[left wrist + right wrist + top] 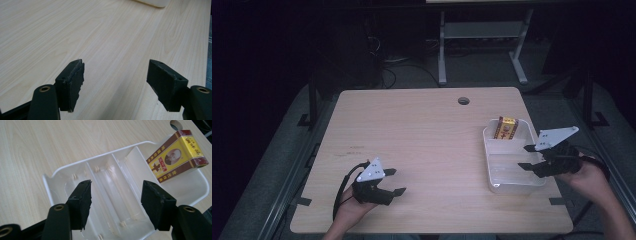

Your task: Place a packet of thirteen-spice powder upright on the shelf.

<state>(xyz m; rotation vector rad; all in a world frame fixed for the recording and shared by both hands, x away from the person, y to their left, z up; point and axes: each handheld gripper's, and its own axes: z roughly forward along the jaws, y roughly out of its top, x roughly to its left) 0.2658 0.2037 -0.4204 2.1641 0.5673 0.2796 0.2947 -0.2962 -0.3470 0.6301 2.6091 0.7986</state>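
Yellow-and-maroon box (178, 155) inside white tray (60, 176).

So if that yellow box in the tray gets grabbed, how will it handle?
The box looks like thin printed card: probably light, and likely to dent under a hard squeeze. It leans on the tray wall, so a nudge may tip it flat.
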